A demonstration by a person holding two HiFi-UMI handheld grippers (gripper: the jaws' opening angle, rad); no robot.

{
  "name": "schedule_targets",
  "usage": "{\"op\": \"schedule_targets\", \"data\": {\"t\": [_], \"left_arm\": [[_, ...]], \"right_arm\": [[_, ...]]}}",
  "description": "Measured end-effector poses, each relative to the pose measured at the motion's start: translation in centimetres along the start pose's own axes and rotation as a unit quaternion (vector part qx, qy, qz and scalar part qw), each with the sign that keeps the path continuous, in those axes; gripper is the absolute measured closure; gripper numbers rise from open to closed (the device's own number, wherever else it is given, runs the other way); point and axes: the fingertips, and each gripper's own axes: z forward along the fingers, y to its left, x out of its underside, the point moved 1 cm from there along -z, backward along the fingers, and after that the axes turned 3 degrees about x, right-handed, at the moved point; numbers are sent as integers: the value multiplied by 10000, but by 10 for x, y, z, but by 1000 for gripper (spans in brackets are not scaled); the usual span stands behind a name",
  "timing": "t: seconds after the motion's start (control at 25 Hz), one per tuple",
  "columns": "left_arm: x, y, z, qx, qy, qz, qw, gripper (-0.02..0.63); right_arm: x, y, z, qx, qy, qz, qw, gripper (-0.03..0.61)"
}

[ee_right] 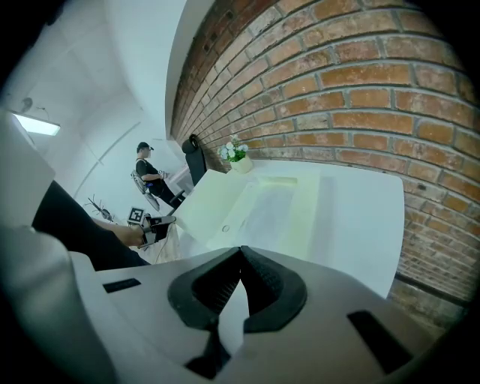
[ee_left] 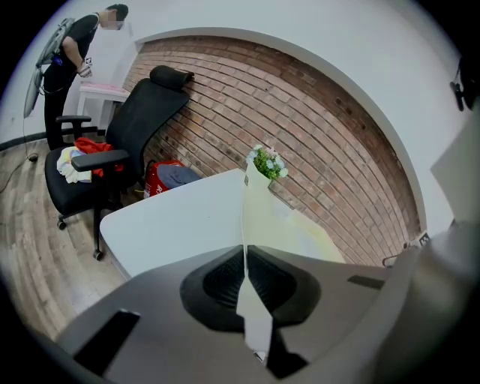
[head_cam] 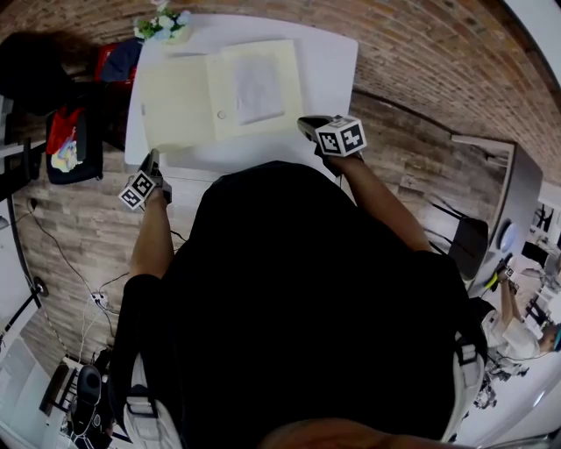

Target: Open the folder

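Folder point(head_cam: 254, 88) on the white bench point(head_cam: 329, 61), its left cover point(head_cam: 180, 114) pinched in the left gripper point(ee_left: 244, 262) jaws.
Cover runs edge-on toward 12 o'clock from those jaws; spine lies 12–6. At the near right corner the right gripper point(ee_right: 240, 259) jaws sit pressed together, catch unclear. Brick wall point(ee_left: 337, 135) beyond; office chair point(ee_left: 142, 112) at 10.

Flower pot point(head_cam: 162, 24) on the white table's point(head_cam: 329, 61) corner; black office chair point(ee_left: 142, 120) beside the brick wall point(ee_left: 315, 135)
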Motion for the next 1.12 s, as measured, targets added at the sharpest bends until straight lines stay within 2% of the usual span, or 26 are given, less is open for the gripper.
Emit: {"op": "schedule_targets", "data": {"t": [0.32, 0.64, 0.84, 1.12], "left_arm": [[1, 4, 3, -142, 116, 78, 9998, 572], [-4, 2, -1, -277, 189, 489, 9982, 506], [-22, -8, -11, -197, -119, 734, 9970, 446], [-57, -43, -15, 82, -599, 960, 9935, 451]], "right_arm": [[1, -4, -2, 16, -7, 100, 9999, 554], [0, -4, -1, -17, -15, 71, 10000, 554], [1, -3, -1, -29, -9, 66, 10000, 554], [1, -1, -2, -51, -17, 57, 10000, 554]]}}
